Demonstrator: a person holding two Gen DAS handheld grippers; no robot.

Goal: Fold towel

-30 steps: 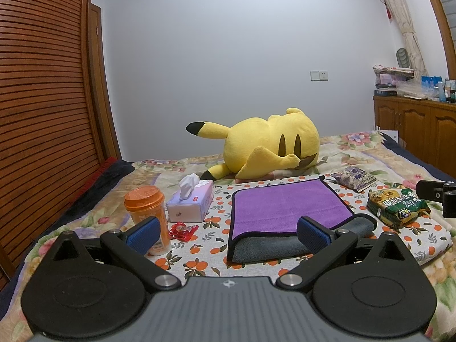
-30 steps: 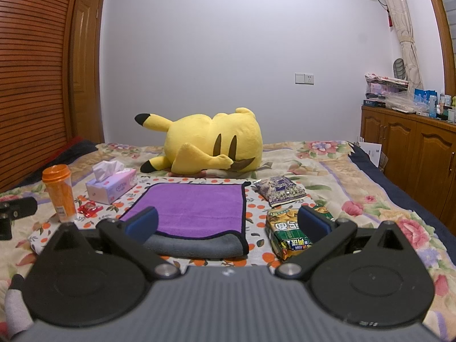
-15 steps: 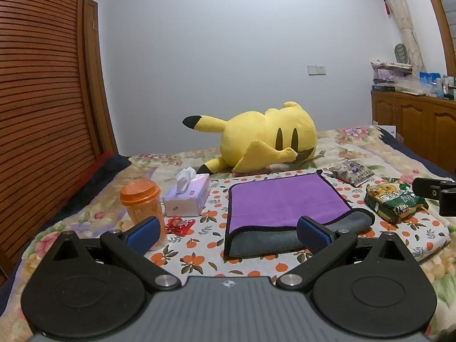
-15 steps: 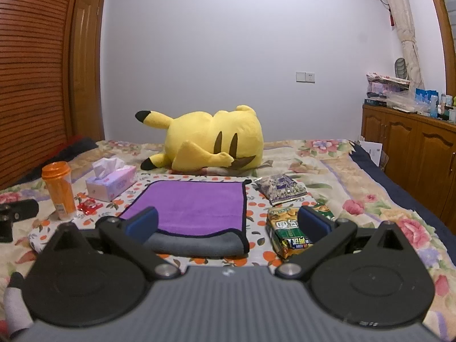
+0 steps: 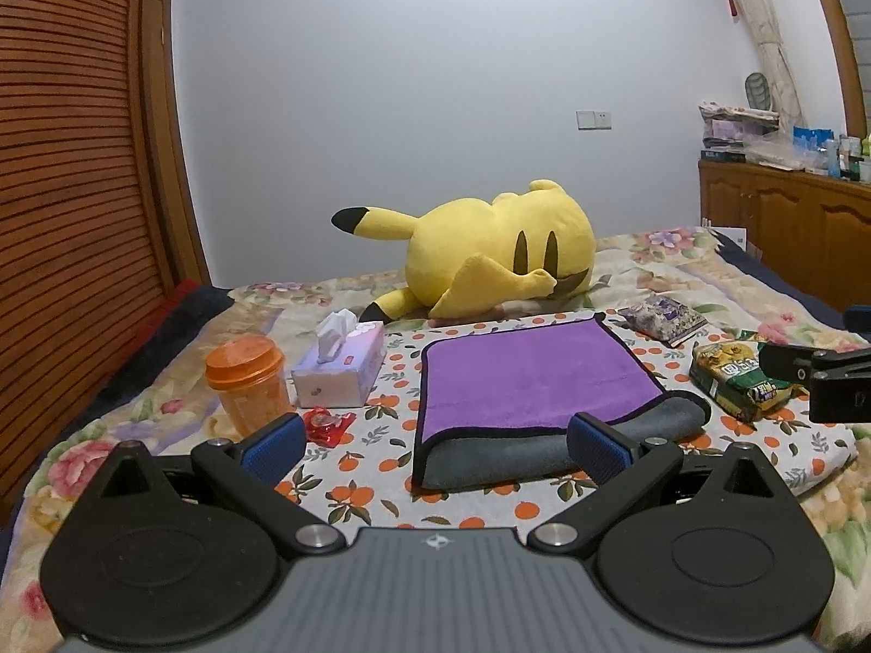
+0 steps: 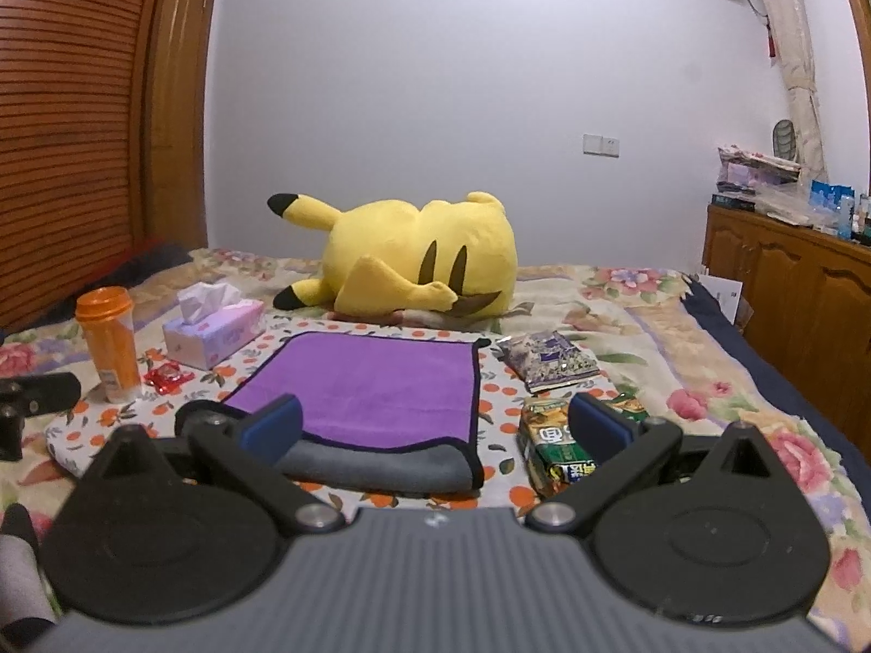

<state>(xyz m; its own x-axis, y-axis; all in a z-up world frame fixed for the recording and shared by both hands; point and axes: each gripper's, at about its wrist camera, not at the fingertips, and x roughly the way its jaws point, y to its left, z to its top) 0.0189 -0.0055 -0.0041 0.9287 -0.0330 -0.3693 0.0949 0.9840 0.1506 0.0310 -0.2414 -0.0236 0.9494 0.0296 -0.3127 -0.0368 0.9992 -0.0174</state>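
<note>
Floral bedding (image 5: 653, 266) covers the bed, with an orange-print cloth (image 6: 490, 408) spread over its near part. On that cloth lies the towel (image 5: 522, 375), purple side up, folded over so its grey underside shows along the near edge. Both claws hang short of it, empty: the left gripper (image 5: 435, 443) and the right gripper (image 6: 433, 422) each with fingers spread wide. A yellow plush (image 6: 419, 258) lies behind the towel, a tissue box (image 5: 340, 370) and orange cup (image 5: 247, 381) to its left, a green snack packet (image 6: 560, 446) to its right.
</note>
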